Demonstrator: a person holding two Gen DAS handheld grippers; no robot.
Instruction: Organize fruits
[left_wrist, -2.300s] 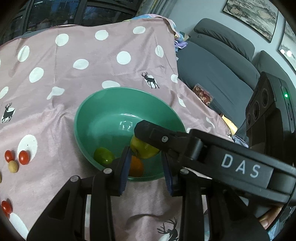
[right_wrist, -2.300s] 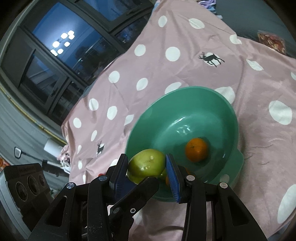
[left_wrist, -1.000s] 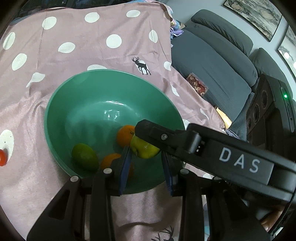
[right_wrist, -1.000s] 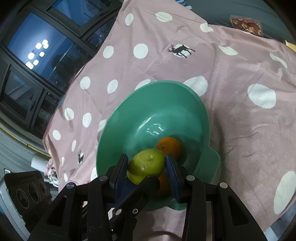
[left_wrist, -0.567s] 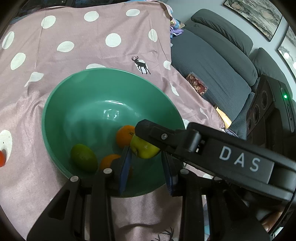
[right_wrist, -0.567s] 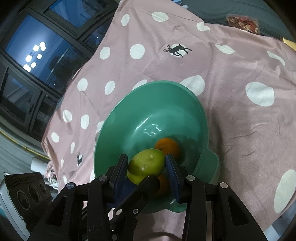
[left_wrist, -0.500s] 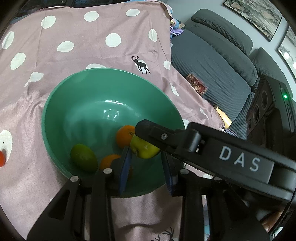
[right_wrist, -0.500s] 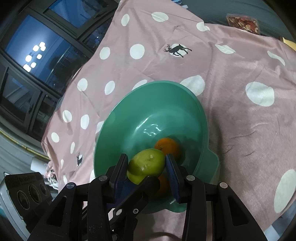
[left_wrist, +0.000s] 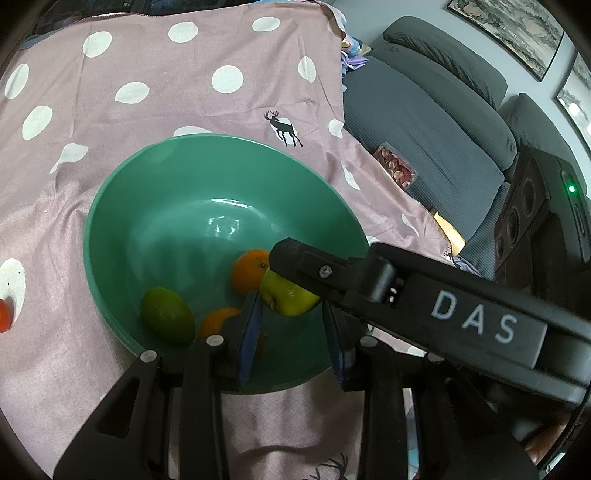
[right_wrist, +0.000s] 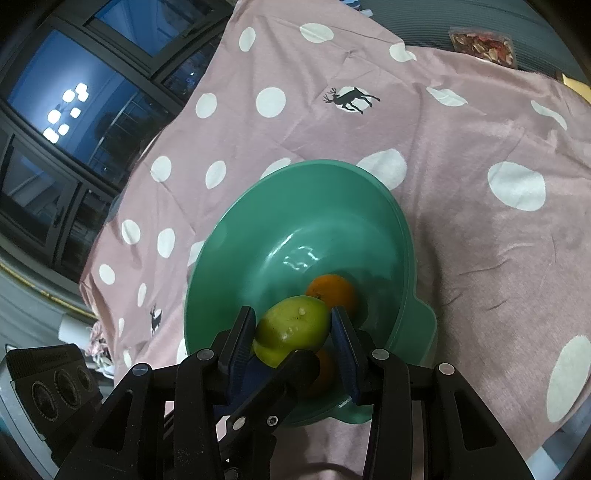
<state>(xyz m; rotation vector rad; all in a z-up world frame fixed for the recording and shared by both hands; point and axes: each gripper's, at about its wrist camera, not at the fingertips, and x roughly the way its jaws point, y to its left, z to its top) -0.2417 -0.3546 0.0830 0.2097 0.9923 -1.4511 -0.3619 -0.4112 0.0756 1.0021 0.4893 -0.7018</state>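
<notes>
A green bowl (left_wrist: 155, 177) (right_wrist: 258, 229) stands on the pink polka-dot cloth. Inside lie a green lime (left_wrist: 167, 320) and two oranges (left_wrist: 248, 272) (left_wrist: 218, 320); one orange shows in the right wrist view (right_wrist: 332, 291). My right gripper (right_wrist: 293, 341) is shut on a yellow-green apple (right_wrist: 291, 332) (left_wrist: 288, 299) and holds it over the bowl's near side. My left gripper (left_wrist: 291, 332) is open and empty, its blue pads (left_wrist: 249, 332) just above the bowl's near rim, below the right gripper's arm.
A red cherry tomato (left_wrist: 3, 319) lies on the cloth at the far left. A grey sofa (left_wrist: 424, 110) with a snack packet (left_wrist: 393, 168) stands beyond the table's right edge. Dark windows (right_wrist: 74, 92) are behind the table.
Since 2.3 s ago both grippers have come closer over the bowl. In the last second almost nothing has moved. The apple stays held.
</notes>
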